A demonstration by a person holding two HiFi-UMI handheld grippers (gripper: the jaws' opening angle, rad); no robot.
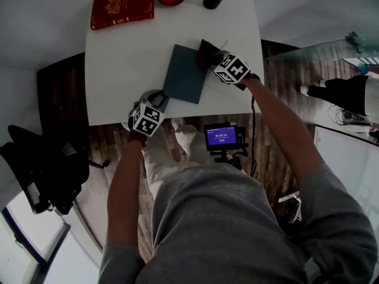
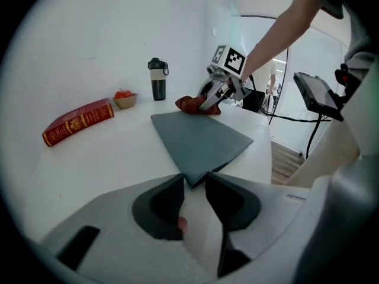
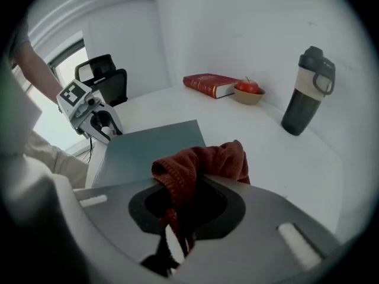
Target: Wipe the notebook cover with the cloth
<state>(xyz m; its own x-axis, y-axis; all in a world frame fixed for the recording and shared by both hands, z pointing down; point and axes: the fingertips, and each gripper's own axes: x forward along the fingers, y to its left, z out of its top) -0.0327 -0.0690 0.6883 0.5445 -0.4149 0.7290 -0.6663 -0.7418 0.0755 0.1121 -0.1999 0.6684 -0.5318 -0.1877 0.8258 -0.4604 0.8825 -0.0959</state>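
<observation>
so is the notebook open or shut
Shut: the notebook lies flat on the table, plain dark cover up, no pages showing.

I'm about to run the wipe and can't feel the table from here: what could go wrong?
The left gripper has its jaws apart around the near corner of the notebook, not clamping it, so it may slide under the stroke.
The cloth is bunched in the right gripper, so its jaws might scrape the cover.
The bottle stands beyond that gripper; a wide swing could tip it.
</observation>
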